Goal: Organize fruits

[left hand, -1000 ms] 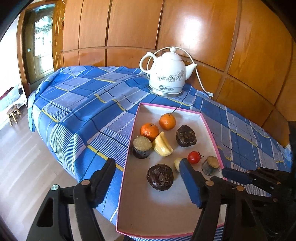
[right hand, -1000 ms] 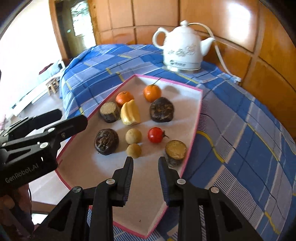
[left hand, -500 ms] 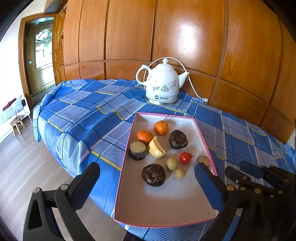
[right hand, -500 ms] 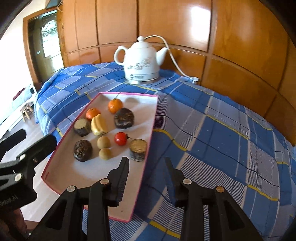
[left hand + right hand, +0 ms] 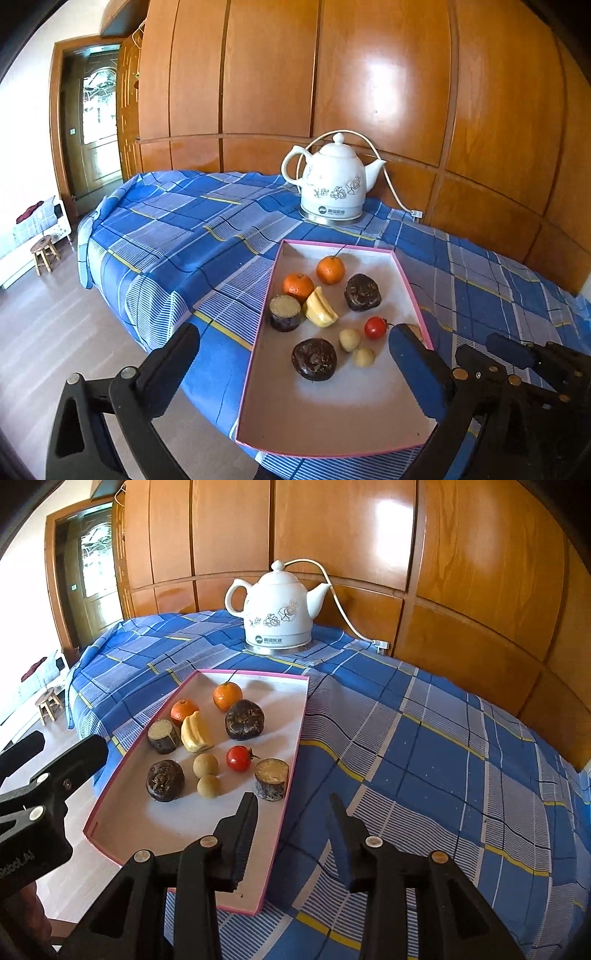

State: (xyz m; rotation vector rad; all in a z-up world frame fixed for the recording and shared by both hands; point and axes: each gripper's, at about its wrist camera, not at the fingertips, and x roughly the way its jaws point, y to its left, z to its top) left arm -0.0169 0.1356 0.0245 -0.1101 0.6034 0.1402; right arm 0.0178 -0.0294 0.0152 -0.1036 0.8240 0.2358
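Note:
A shallow pink-rimmed tray (image 5: 406, 280) lies on the blue plaid cloth. It holds two oranges (image 5: 330, 270), a yellow banana piece (image 5: 320, 308), two dark brown wrinkled fruits (image 5: 314, 359), a red tomato (image 5: 375, 328), two small tan fruits (image 5: 349, 339) and two dark stubs with tan tops (image 5: 271, 778). My left gripper (image 5: 293, 332) hovers before the tray's near end, jaws wide open and empty. My right gripper (image 5: 292, 801) hangs over the tray's right rim (image 5: 295, 753), open a narrow gap with nothing between the fingers. One stub is mostly hidden behind a finger in the left wrist view.
A white kettle (image 5: 334, 184) with a cord stands behind the tray, against the wooden wall panels (image 5: 369, 74). The cloth-covered table drops off at the left to a wooden floor with a small stool (image 5: 44, 253). Bare cloth (image 5: 424, 757) spreads right of the tray.
Both grippers have pulled back and tilted up, so the tray looks smaller and farther. The left jaws spread much wider. The right jaws widened a little and shifted right over the tray's rim.

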